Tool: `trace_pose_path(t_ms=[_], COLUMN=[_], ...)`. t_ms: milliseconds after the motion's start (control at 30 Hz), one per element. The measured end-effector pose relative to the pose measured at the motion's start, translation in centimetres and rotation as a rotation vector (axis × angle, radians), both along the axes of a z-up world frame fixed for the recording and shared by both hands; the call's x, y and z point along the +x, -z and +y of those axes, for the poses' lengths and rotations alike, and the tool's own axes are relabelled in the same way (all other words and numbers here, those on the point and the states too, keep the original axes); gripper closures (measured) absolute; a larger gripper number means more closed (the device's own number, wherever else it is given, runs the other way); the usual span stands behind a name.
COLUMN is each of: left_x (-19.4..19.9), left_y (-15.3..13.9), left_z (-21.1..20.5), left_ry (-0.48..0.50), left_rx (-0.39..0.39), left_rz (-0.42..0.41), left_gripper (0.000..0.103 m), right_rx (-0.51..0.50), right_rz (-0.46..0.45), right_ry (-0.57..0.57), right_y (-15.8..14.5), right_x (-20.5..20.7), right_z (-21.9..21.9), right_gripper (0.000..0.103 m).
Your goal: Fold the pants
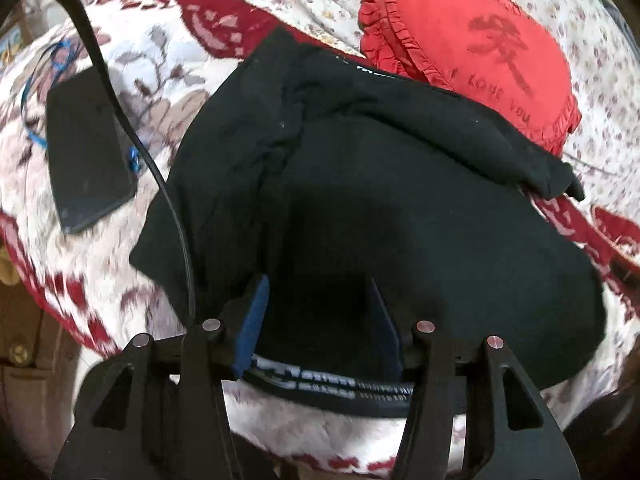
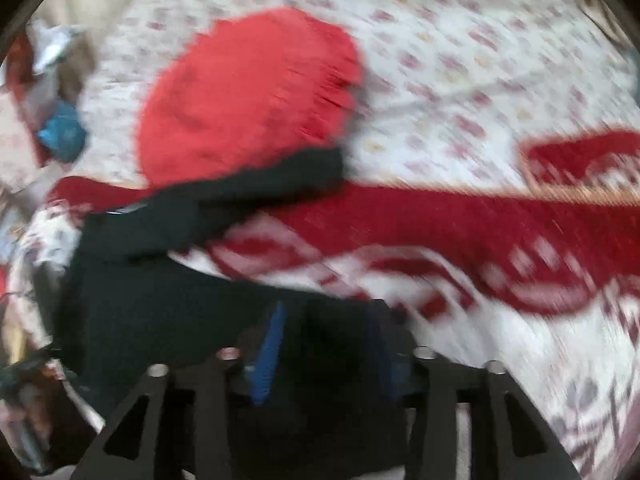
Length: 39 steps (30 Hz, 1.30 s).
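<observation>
Black pants [image 1: 380,200] lie bunched on a red-and-white floral blanket [image 1: 120,92] on the bed, one leg draped against a red heart-shaped pillow [image 1: 472,52]. The left gripper [image 1: 318,300] is spread wide over the waistband [image 1: 320,384], while the right gripper [image 2: 328,328], also spread, hovers above the fabric in a blurred view. A dark phone [image 1: 86,152] rests nearby.

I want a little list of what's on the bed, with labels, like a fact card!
clothing: black fabric pants, partly folded, waistband with white lettering nearest the left camera
surface: white and red patterned blanket
pillow: red frilled heart-shaped cushion, one pant end lying over its edge
other item: flat black phone-like slab beside the pants
left gripper: open, over the pants
right gripper: open, view blurred
</observation>
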<state>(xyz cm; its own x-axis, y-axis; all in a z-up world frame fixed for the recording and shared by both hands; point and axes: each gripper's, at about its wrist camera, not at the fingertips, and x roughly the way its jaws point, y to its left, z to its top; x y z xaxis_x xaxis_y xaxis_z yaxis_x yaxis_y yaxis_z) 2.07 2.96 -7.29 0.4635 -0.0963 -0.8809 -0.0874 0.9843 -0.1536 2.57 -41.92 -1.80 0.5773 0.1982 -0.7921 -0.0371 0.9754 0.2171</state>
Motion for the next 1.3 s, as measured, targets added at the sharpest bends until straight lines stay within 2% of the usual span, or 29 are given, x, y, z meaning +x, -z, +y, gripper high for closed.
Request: trace_pose_path(t_ms=[67, 133, 200, 300, 433, 600, 633, 700, 733, 767, 933, 1100, 1200, 1300], left_x=[0.6, 1.4, 2.8, 5.3, 8.3, 10.2, 10.4, 10.7, 10.8, 10.8, 9.1, 6.0, 4.0, 1.8], left_y=[-0.6, -1.7, -2.8, -3.4, -2.3, -0.8, -0.8, -0.8, -0.8, -0.9, -2.9, -4.7, -5.1, -5.4], left_z=[0.1, 0.6, 1.1, 1.6, 2.5, 3.3, 3.5, 3.7, 3.7, 3.9, 5.0, 7.5, 9.2, 10.4], left_ry=[0.006, 0.003, -0.006, -0.014, -0.043, -0.059, -0.059, -0.059, -0.06, -0.065, -0.106, -0.168, -0.203, -0.218], left_rx=[-0.026, -0.062, -0.047, -0.041, -0.043, -0.053, -0.056, -0.062, -0.065, -0.073, -0.097, -0.108, -0.115, -0.139], left_rz=[0.011, -0.012, -0.043, -0.058, -0.023, 0.009, 0.007, 0.005, 0.005, 0.007, -0.035, -0.083, -0.089, -0.1], left_gripper=[0.052, 0.052, 0.051, 0.051, 0.051, 0.051, 0.051, 0.051, 0.051, 0.051, 0.051, 0.051, 0.051, 0.051], right_rx=[0.019, 0.03, 0.007, -0.047, -0.161, -0.288, -0.308, -0.351, -0.325, -0.261, -0.154, -0.038, -0.001, 0.065], right_rz=[-0.044, -0.072, -0.107, -0.087, -0.062, -0.01, -0.021, -0.047, -0.043, -0.036, -0.14, -0.196, -0.163, -0.067], right_ry=[-0.083, -0.151, -0.222, -0.33, -0.446, -0.517, -0.521, -0.519, -0.522, -0.523, -0.542, -0.639, -0.729, -0.806], right_y=[-1.3, -2.1, -2.7, -2.4, -0.6, 3.7, 4.2, 4.6, 4.4, 3.8, -1.4, -5.7, -5.3, -2.7], right_x=[1.8, 3.8, 6.7, 10.8, 15.2, 18.5, 18.6, 18.6, 18.7, 18.6, 14.8, 6.6, 1.2, -3.7], right_z=[2.3, 4.6, 7.4, 11.8, 16.8, 19.9, 20.1, 20.3, 20.2, 19.8, 19.0, 18.3, 18.9, 20.3], right_gripper=[0.049, 0.049, 0.049, 0.049, 0.048, 0.05, 0.052, 0.082, 0.093, 0.1, 0.1, 0.1, 0.1, 0.101])
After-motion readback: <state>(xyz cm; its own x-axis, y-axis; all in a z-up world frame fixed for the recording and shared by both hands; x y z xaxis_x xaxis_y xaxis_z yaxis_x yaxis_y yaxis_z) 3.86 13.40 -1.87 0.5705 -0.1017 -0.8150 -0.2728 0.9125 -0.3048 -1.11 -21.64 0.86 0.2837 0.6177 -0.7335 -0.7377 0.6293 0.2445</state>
